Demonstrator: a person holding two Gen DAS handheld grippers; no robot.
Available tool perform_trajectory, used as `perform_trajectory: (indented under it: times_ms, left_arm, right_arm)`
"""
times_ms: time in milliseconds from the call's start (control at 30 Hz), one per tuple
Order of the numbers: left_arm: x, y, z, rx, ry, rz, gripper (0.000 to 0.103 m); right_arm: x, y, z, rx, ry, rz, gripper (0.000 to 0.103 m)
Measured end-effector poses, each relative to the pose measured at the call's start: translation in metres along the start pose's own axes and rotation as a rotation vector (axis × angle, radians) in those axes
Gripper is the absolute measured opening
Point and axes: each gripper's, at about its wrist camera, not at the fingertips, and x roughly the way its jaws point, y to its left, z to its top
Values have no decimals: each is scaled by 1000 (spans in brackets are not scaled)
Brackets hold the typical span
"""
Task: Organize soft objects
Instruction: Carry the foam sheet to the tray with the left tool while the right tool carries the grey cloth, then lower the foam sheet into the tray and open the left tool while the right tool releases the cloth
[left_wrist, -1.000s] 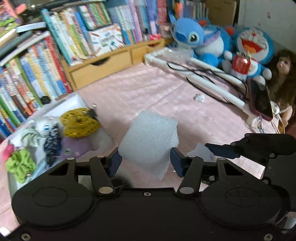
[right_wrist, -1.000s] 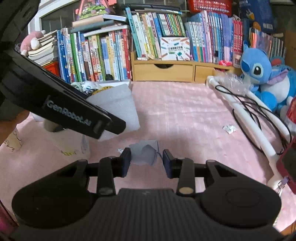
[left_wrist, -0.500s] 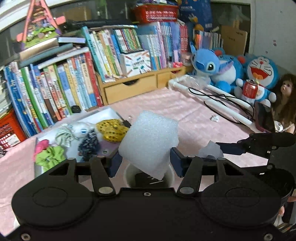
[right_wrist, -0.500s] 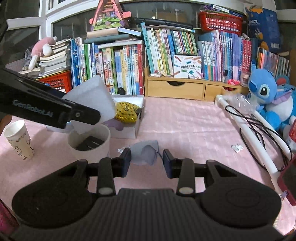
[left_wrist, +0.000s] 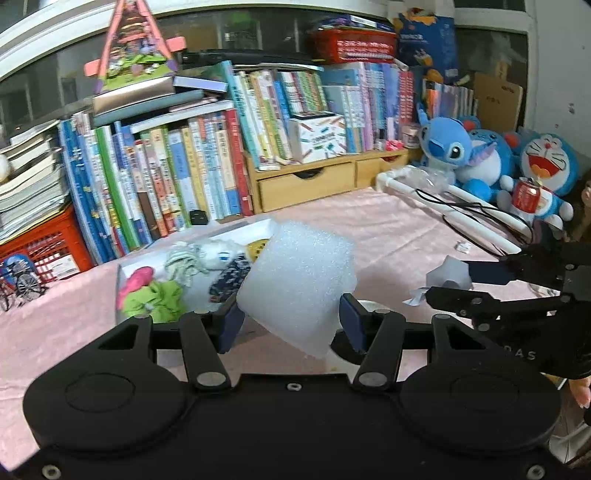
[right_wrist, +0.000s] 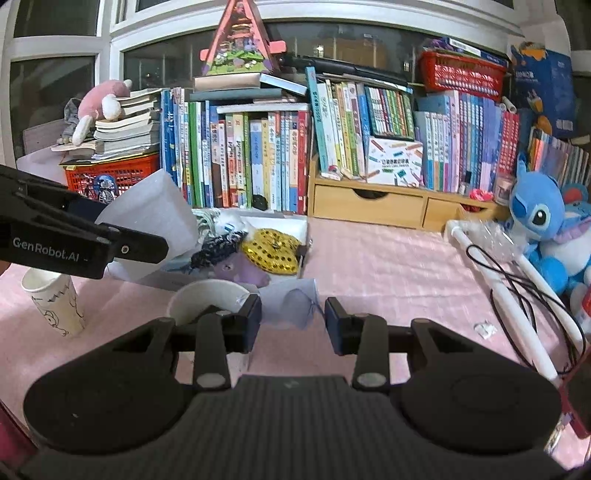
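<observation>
The left gripper (left_wrist: 291, 325) is clamped on a white foam block (left_wrist: 299, 288), held tilted with one corner drooping below the pads, its broad face toward the camera. The white tray (right_wrist: 304, 236) of soft things lies ahead and to the left of this gripper, just beyond the block, with a green scrunchie (left_wrist: 155, 299), a pink piece (left_wrist: 135, 278) and a dark patterned scrunchie (left_wrist: 229, 277) already in it. Directly under and slightly right of the block sits a white paper cup (right_wrist: 207, 299), its rim partly hidden behind the foam in the left view. So the block hangs between cup and tray, and the left side is plainly the nearer one to the tray; judging from that, a short carry forward and left would bring the foam over the open tray. The right gripper (right_wrist: 291, 317) pinches a small pale, translucent scrap (right_wrist: 291, 302), its pads closed narrowly on it, and it hovers over the pink tablecloth (right_wrist: 388, 266) to the right of the cup, with the tray's near corner just ahead. A second, printed paper cup (right_wrist: 53, 302) stands well to the left, apart from all of this.
</observation>
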Motion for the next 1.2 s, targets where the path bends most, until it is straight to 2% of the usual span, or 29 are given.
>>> perform_trajectory:
  times_ms: [433,800,1200]
  left_arm:
    - [-8,50,-5,-69,-24,96,54]
    - [-1,96,-1,-151,-41,178,53]
    - [61,128,17,-239,94,181,53]
  right_arm:
    - [15,32,25,-35,-23,47,44]
    - [41,43,54,31,-2,91,44]
    - [95,51,89,78,86,99,43]
